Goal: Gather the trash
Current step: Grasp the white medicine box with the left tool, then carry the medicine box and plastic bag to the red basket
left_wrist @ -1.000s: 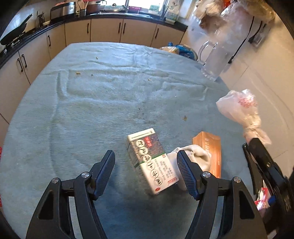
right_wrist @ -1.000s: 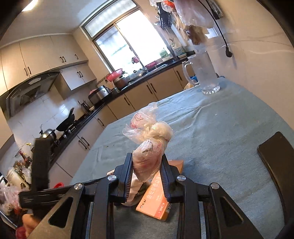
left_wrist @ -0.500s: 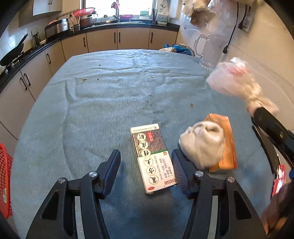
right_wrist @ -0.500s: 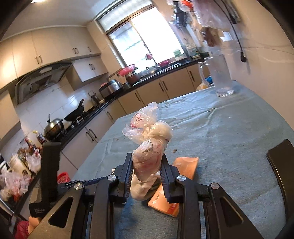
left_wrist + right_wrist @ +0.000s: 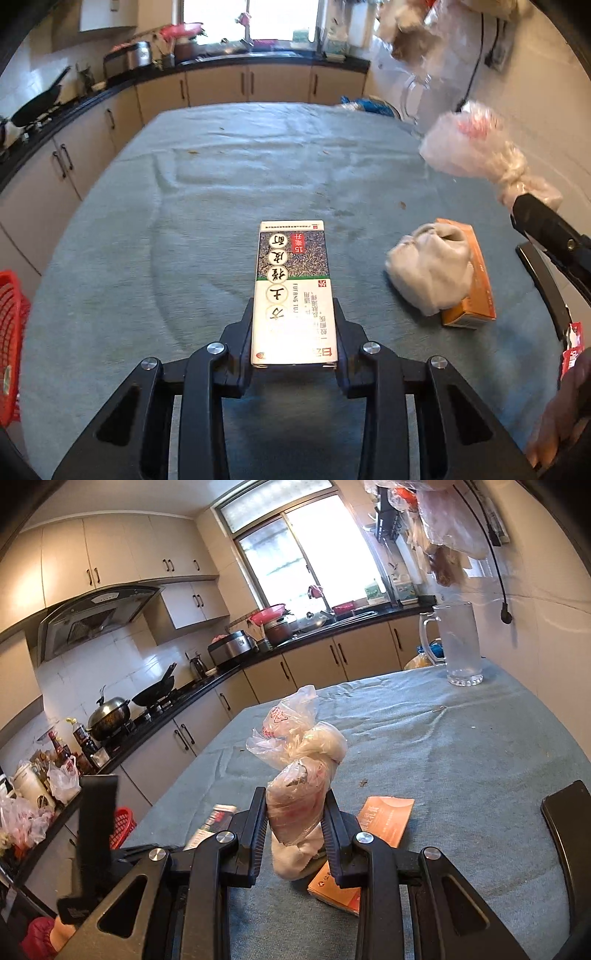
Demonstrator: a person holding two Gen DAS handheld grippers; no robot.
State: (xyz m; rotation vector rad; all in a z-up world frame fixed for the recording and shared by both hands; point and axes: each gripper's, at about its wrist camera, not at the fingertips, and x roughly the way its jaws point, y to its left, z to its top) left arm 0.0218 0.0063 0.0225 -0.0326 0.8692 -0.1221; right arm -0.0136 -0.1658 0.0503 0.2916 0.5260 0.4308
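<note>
At the near edge of the table [image 5: 155,206], the left gripper [image 5: 293,332] clamps the medicine box [image 5: 293,291] for removal, while the right gripper [image 5: 295,827] holds the knotted plastic bag [image 5: 299,760] clear

Red basket [image 5: 11,343] cut by frame edge; glass jug [image 5: 415,99] blurred.

Glass jug [image 5: 460,642] far end, wok [image 5: 155,692] on stove, red basket [image 5: 9,343] left.
</note>
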